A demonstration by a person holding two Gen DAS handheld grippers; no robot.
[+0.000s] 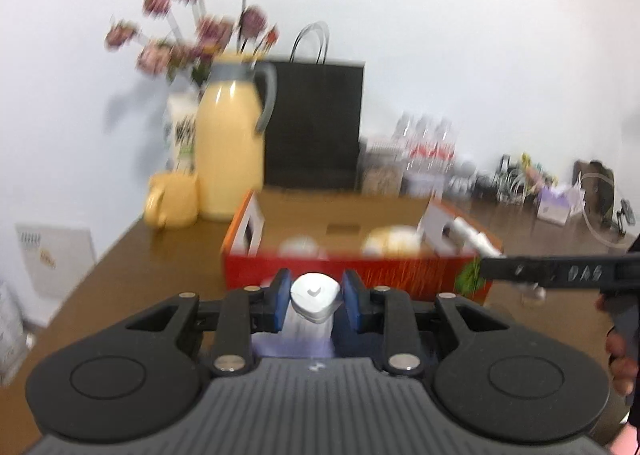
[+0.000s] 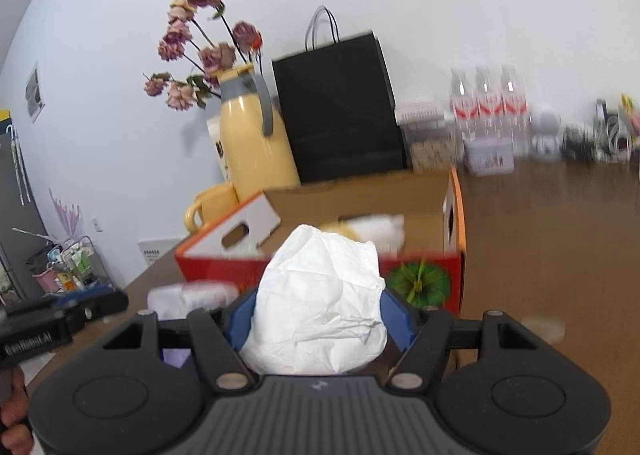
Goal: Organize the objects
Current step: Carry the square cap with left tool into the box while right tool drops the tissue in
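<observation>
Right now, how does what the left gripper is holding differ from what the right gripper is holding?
The left gripper pinches a small rigid bottle by its white cap, jaws narrow. The right gripper holds a far bulkier crumpled white bundle, jaws set wide. The bottle is smooth with a clear body; the bundle is creased and opaque. Both are white on top, held in front of the red box.

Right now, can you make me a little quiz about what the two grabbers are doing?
1. True or false: the left gripper holds a white-capped bottle.
2. What does the right gripper hold? A) a cup B) a white crumpled bag C) flowers
3. What colour is the front of the open box on the table?

Key: 1 true; 2 B; 3 red.
</observation>
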